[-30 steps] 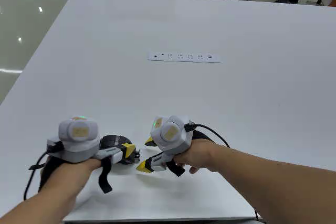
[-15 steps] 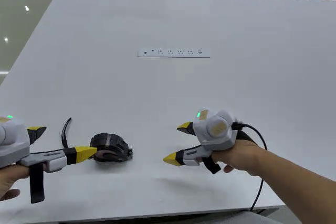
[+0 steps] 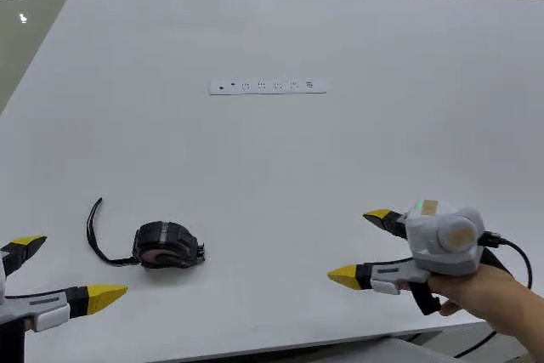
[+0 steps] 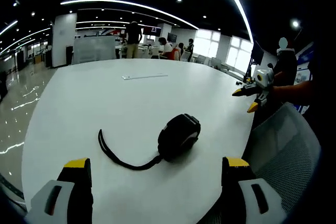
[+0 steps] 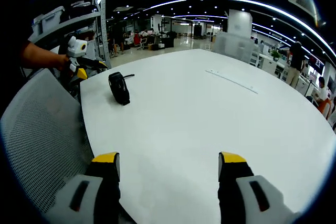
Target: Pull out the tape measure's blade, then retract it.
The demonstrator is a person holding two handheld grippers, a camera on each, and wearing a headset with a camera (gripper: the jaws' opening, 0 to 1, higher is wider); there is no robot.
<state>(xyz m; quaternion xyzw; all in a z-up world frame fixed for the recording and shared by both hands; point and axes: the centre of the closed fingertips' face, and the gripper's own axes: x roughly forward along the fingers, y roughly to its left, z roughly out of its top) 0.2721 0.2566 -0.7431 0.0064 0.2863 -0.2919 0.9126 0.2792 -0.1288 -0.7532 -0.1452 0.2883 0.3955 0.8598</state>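
The table [image 3: 280, 159] is wide, white and matte, with a white power strip [image 3: 267, 86] lying flat toward its far side. Beyond the far edge I see a glossy floor [image 3: 25, 31]. In the gripper views the room is a big open office with ceiling lights [image 4: 152, 6], shelves [image 5: 68, 14], people standing at the back [image 4: 133, 38], and a grey mesh chair [image 5: 42, 140] at the table's near edge.

The tape [image 3: 164, 246] rests on the table near the front edge, its black strap [image 3: 93, 231] curling out to its left. My left claw [image 3: 66, 271] sits just left of it, spread wide and gripping nothing, apart from the case. My right claw [image 3: 361, 246] is well off to the right, also spread and empty.

A second ago both claws were crowded together at the tape, the left one closed around it. Half a second ago the left tip was just beside the case. Now the tape lies free and both claws have drawn away to either side.
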